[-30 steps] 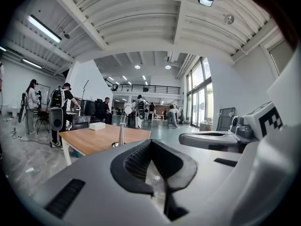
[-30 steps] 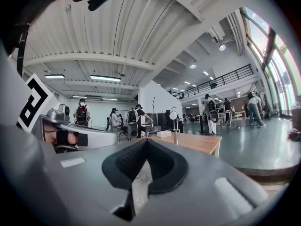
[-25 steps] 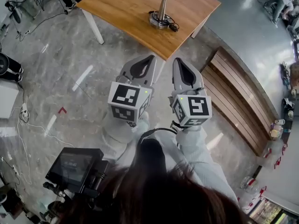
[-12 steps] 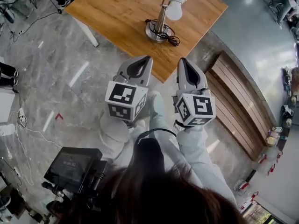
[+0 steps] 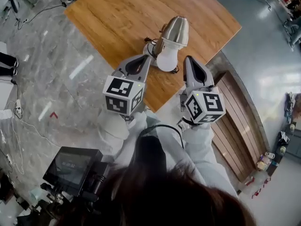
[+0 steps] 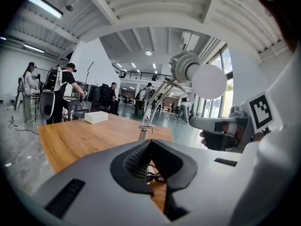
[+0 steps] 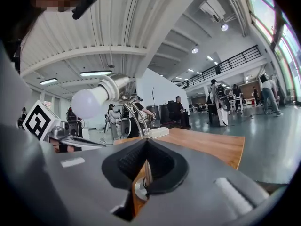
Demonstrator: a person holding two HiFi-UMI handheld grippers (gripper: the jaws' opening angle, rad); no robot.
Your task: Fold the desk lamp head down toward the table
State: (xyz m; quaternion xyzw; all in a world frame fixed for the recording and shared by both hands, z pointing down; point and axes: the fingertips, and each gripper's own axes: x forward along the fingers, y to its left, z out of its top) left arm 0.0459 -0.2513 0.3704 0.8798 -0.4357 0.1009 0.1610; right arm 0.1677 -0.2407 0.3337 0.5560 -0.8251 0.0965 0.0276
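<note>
The desk lamp stands on the wooden table [image 5: 113,18], its metal head [image 5: 175,30] and white bulb [image 5: 168,60] raised on a thin arm above the round base [image 5: 149,46]. My left gripper [image 5: 148,57] is shut and empty, its tip over the table's near edge just left of the bulb. My right gripper [image 5: 187,59] is shut and empty too, just right of the bulb. In the left gripper view the bulb [image 6: 208,81] hangs above and right of my shut left gripper [image 6: 149,142]. In the right gripper view the bulb [image 7: 87,102] is up left of my shut right gripper [image 7: 146,142].
A slatted wooden bench [image 5: 237,112] runs along the table's right side. A white box [image 6: 96,117] lies at the table's far end. A screen on a rig [image 5: 73,166] is at the lower left. People [image 6: 63,93] stand beyond the table. Cables [image 5: 19,121] trail across the marble floor.
Both grippers have travelled forward to the table. The lamp, small and far before, now stands right between and ahead of their tips. Both stay shut.
</note>
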